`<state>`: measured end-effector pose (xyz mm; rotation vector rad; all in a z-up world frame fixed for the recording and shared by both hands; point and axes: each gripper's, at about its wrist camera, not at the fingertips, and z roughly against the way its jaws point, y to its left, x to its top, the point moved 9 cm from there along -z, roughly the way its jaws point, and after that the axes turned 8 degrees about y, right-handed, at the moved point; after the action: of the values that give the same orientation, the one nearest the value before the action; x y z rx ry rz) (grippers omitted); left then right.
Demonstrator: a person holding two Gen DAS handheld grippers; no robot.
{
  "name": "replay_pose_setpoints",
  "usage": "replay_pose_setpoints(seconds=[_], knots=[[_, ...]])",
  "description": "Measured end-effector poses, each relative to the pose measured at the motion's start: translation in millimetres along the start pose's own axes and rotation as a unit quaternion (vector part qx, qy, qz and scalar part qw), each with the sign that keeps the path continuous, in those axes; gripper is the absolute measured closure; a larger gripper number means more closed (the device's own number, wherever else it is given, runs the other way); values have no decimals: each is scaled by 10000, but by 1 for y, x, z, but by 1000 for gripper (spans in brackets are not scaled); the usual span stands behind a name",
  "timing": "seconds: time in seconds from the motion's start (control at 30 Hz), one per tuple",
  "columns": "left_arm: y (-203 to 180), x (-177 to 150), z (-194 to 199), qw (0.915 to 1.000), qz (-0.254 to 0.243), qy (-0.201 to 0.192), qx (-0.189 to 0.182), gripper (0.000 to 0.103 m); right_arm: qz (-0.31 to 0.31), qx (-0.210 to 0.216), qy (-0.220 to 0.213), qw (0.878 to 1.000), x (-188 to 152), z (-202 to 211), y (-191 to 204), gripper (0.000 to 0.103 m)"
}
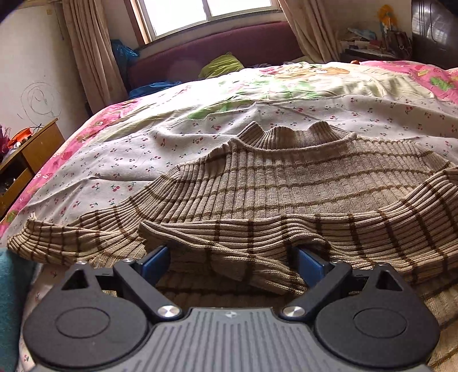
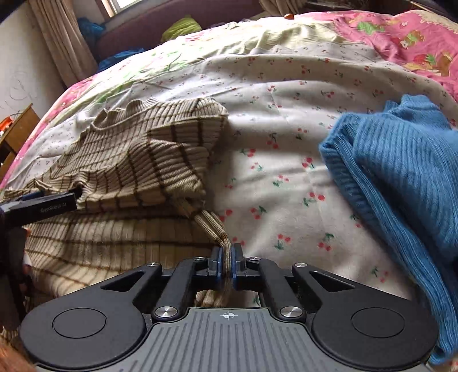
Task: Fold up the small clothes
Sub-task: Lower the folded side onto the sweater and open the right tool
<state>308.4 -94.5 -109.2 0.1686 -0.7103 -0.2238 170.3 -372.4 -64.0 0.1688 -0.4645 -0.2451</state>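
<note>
- Daylight from a window [image 1: 206, 14] falls on a bed [image 1: 286, 114] spread with a cherry-print sheet, and the striped tan sweater [image 1: 286, 183] lies flat on the near part of it, collar toward the far side.
- Judging by how it lies, folding is at an early stage: one sleeve [image 2: 171, 160] is drawn across the body, the far-left sleeve [image 1: 57, 237] is spread out on the sheet, and no halving is visible.
- Ribbed knit with thin brown stripes, soft and bunching where it is lifted.
- Right claw [image 2: 227, 257] is clenched on the sleeve's cuff, at the near edge of the bed.
- Left claw [image 1: 232, 257] stands released, blue pads wide apart with a fold of knit between them.
- A blue knit garment [image 2: 400, 177] waits at the right, apart from the sweater.
</note>
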Motion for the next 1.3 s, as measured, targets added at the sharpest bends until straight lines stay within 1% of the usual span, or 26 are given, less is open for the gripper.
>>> replay_pose_setpoints(seconds=[0.07,0.17,0.23,0.27,0.3,0.37,0.4,0.43,0.5,0.53,0.57,0.6,0.67,0.73,0.77,0.8,0.83,0.87,0.93,1.07,1.13,1.17,1.2,1.27,1.3], knots=[[0,-1,-1,10000,-50,-27,9,0,136,-69,62,9999,-7,1,0,99],[0,3,3,9999,-84,-31,100,0,194,-177,88,9996,-3,11,-2,99],[0,6,8,9998,-115,-112,73,0,230,-321,83,9992,1,20,-7,99],[-1,8,13,9997,-140,-217,52,0,188,-346,-50,9992,7,28,-10,92],[-2,9,18,9994,-157,-301,32,0,106,-296,-158,9994,14,33,-12,88],[-7,14,27,9989,-129,-449,-103,0,-188,3,-383,9991,36,37,-16,87],[-10,17,32,9983,-105,-531,-214,0,-330,171,-403,9985,45,35,-15,85],[-14,19,37,9976,-115,-606,-306,0,-553,388,-408,9969,59,29,-14,80],[-25,24,46,9957,-250,-781,-430,0,-827,707,-433,9931,84,15,-9,66],[-33,27,49,9943,-364,-893,-463,0,-925,759,-446,9918,94,9,-6,57],[-38,28,51,9930,-462,-973,-488,0,-1018,815,-425,9905,104,1,-4,53],[-47,28,52,9915,-583,-1033,-527,0,-1112,883,-378,9891,111,-5,-4,53],[-58,28,49,9899,-729,-1064,-580,0,-1327,1057,-286,9851,124,-19,-2,54],[-69,26,44,9886,-824,-1051,-689,0,-1286,800,-158,9883,130,-34,-2,54],[-73,25,42,9881,-857,-1043,-733,0,-1255,587,-60,9903,131,-42,-3,68],[-78,22,39,9875,-911,-1031,-769,0,-1250,496,33,9909,132,-49,-3,82],[-80,21,37,9872,-955,-1021,-769,0,-1283,488,120,9905,132,-55,-3,93],[-83,18,33,9872,-1007,-998,-732,0,-1296,471,131,9904,134,-58,-4,94],[-83,15,28,9880,-1011,-922,-723,0,-1227,396,16,9917,143,-60,-2,94],[-76,11,20,9902,-908,-807,-689,0,-1219,501,-256,9909,167,-61,8,95],[-74,12,21,9903,-890,-835,-659,0,-1189,480,-364,9911,176,-65,12,96],[-74,12,21,9903,-894,-869,-607,0,-1136,342,-440,9920,181,-70,13,96],[-75,13,20,9905,-911,-876,-543,0,-1109,204,-408,9928,183,-77,11,96],[-75,14,15,9914,-895,-791,-532,0,-1094,8,-256,9937,181,-91,6,97],[-73,14,12,9920,-867,-752,-534,0,-1064,-40,-251,9940,180,-93,4,97]])
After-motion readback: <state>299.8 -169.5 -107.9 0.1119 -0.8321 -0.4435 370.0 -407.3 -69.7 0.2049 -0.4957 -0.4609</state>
